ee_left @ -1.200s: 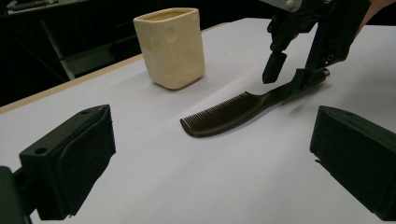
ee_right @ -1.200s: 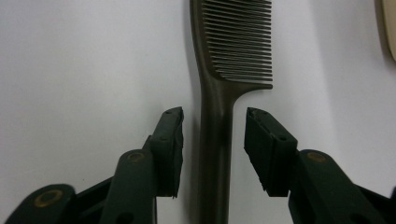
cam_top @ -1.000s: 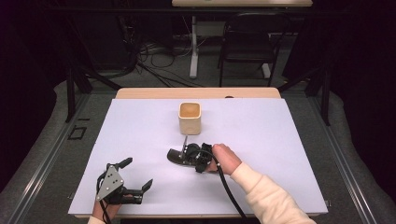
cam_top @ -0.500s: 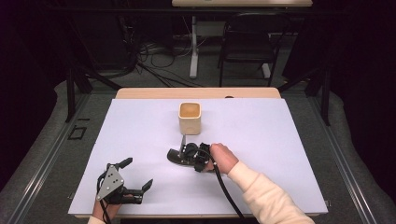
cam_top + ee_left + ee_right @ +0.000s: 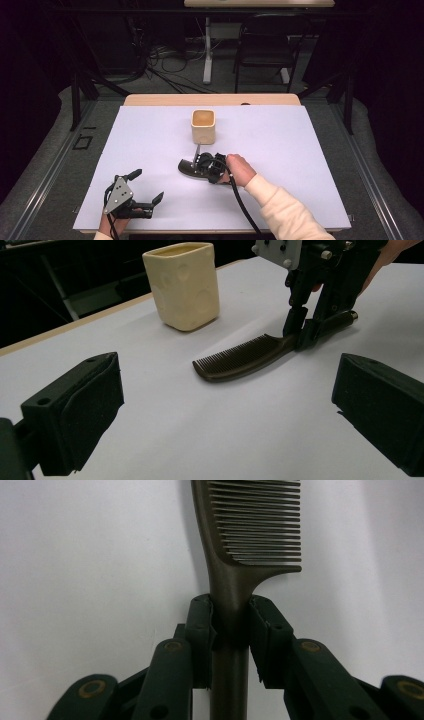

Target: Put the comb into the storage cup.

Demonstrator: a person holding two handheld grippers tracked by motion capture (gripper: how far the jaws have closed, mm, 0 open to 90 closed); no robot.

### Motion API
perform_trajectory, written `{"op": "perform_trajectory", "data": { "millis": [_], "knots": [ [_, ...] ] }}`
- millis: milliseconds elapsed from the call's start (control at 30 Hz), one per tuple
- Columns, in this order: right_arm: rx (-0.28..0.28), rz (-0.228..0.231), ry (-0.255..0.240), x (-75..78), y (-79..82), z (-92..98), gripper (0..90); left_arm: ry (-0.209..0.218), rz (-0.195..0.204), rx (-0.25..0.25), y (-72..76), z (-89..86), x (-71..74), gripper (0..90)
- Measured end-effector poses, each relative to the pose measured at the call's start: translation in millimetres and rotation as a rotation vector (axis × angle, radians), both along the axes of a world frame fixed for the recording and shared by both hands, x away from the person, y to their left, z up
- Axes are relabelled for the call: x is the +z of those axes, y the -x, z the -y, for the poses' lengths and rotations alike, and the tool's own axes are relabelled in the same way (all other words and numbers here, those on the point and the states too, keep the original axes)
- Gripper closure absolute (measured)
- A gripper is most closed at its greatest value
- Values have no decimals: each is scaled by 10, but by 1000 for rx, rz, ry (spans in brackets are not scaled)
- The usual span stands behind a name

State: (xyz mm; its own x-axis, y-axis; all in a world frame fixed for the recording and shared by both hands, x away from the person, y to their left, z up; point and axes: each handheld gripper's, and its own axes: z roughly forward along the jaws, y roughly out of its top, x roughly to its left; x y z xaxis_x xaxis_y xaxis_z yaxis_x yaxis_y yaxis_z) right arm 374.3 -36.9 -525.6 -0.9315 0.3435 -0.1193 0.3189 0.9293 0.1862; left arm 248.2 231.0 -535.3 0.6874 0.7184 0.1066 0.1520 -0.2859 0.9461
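Against the earlier high view, the desk [image 5: 280,200], under its white sheet, is looking the same, and the cream square cup [image 5: 203,125] is standing where it stood near the far middle. The change is at the person's right hand [image 5: 239,169]: it is sitting a little nearer the cup now, and the right tongs [image 5: 200,164] have just been closing, with the comb's handle between their jaws. The left tongs [image 5: 148,189] are resting at the near left corner of the sheet as before.

Counting, there is one desk, one cup, one dark brown comb [image 5: 240,359] and two tongs (one to each hand).

In the right gripper view the right tongs [image 5: 230,625] are pressing both pads against the comb [image 5: 250,530] at its neck, just below the teeth, so they are gripping it. The comb is lying flat on the sheet in front of the cup [image 5: 183,285], apart from it. In the left gripper view the right tongs [image 5: 305,335] are coming down onto the handle. The left tongs [image 5: 227,405] are standing wide open, holding and touching nothing.
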Motion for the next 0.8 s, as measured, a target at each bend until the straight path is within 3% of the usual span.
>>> {"op": "perform_trajectory", "data": {
  "millis": [800],
  "knots": [
    [-36,23,-110,227,70,324,722,-4,2,-2,-1,0,2,1]
  ]
}}
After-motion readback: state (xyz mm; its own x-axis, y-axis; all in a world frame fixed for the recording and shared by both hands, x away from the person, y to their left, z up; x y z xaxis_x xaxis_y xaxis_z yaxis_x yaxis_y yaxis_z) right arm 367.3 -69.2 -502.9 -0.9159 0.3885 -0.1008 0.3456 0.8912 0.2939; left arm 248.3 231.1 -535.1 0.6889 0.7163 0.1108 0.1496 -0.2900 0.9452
